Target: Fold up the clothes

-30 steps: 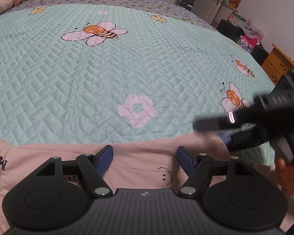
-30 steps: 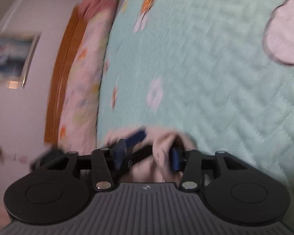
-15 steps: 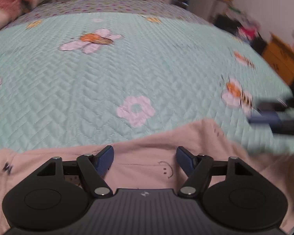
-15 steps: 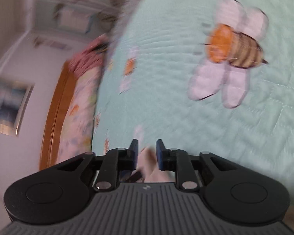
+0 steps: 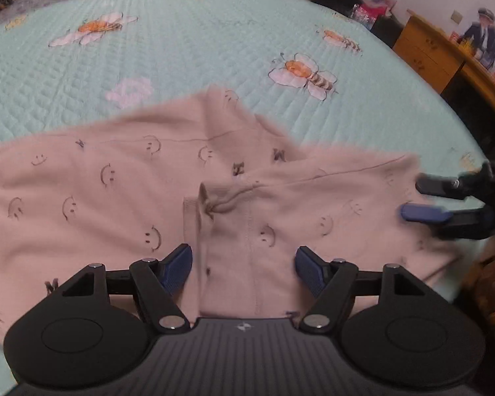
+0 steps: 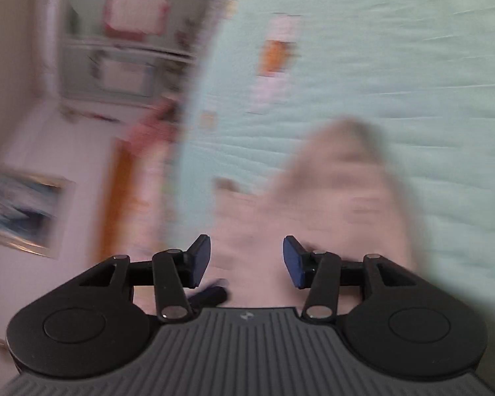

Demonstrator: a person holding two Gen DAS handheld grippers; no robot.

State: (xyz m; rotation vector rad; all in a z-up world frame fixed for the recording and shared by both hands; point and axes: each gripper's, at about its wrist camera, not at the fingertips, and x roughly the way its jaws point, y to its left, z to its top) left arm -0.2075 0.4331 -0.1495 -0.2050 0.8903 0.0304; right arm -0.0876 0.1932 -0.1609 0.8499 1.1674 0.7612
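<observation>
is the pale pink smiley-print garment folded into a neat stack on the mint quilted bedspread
No, the pale pink smiley-print garment lies spread out and rumpled across the mint quilted bedspread, with creases bunched near its middle.

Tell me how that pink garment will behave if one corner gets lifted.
The pink garment will probably flop and drape, since it already lies rumpled in soft folds on the quilt. It looks thin, so likely light. It shouldn't roll or tip, though the quilt's stitching may drag on it.
</observation>
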